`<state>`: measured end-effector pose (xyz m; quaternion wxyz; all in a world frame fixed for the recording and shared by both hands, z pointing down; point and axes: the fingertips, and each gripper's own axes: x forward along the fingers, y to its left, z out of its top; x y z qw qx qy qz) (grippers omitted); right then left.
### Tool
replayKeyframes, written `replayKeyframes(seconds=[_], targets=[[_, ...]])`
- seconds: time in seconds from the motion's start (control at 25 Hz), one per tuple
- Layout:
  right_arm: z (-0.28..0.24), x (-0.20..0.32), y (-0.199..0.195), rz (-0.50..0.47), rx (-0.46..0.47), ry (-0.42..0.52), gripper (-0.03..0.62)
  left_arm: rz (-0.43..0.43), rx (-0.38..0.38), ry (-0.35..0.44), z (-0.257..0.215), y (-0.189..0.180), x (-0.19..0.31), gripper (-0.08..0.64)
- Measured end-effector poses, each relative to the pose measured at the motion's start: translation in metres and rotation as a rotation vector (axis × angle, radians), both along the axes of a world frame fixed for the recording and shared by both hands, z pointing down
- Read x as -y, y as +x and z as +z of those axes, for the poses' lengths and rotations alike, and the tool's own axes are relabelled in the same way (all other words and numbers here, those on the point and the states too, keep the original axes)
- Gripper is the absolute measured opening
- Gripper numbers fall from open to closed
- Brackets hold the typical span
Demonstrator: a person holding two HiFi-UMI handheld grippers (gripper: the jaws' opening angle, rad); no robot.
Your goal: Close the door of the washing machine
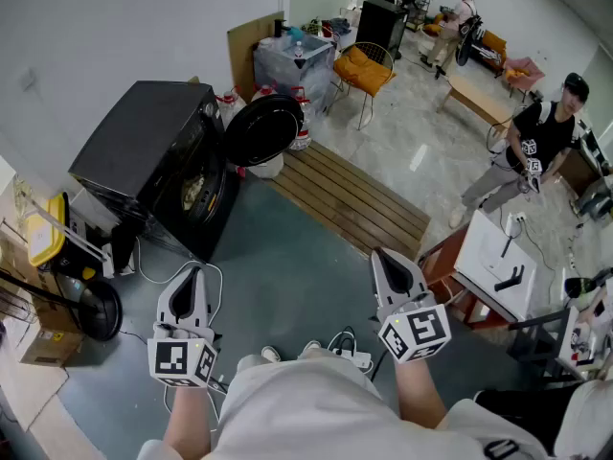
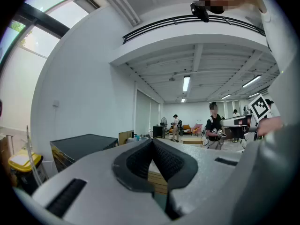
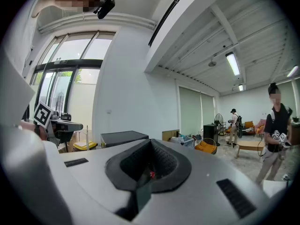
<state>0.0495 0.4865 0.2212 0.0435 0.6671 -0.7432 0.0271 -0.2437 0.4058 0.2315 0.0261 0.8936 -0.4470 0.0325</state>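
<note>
I see the washing machine (image 1: 153, 151) at the upper left with its round door (image 1: 263, 129) open, while my left claw (image 1: 194, 276) and right claw (image 1: 388, 259) are both pinched together, empty.

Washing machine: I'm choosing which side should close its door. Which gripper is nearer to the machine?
Left. The left gripper is out in front of the washing machine, apart from it. The right gripper is farther off, out to the right in the head view.
</note>
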Motion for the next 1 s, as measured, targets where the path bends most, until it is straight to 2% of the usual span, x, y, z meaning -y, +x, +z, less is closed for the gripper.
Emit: replayKeyframes(seconds=[0.32,0.6,0.72,0.76,0.84,0.88,1.0], targets=[[0.003,0.001,0.004,-0.004,0.012,-0.005,-0.002,0.002,-0.008,-0.015,0.006,0.011,-0.001,0.006],[0.008,0.002,0.021,-0.001,0.101,0.025,-0.002,-0.023,0.003,-0.040,0.017,0.016,-0.003,0.006],[0.010,0.003,0.030,-0.006,0.109,0.026,-0.002,0.000,-0.035,-0.038,0.014,0.027,-0.003,0.006],[0.011,0.004,0.033,-0.005,0.113,0.028,-0.002,0.009,-0.061,-0.038,0.012,0.030,-0.001,0.030],[0.015,0.003,0.040,-0.002,0.120,0.029,-0.002,0.017,-0.093,-0.037,0.010,0.035,0.005,0.186],[0.017,0.004,0.045,0.000,0.121,0.029,-0.002,0.017,-0.095,-0.032,0.009,0.037,0.009,0.227],[0.021,0.009,0.059,0.006,0.131,0.027,-0.002,0.003,-0.084,-0.014,0.007,0.043,0.025,0.290]])
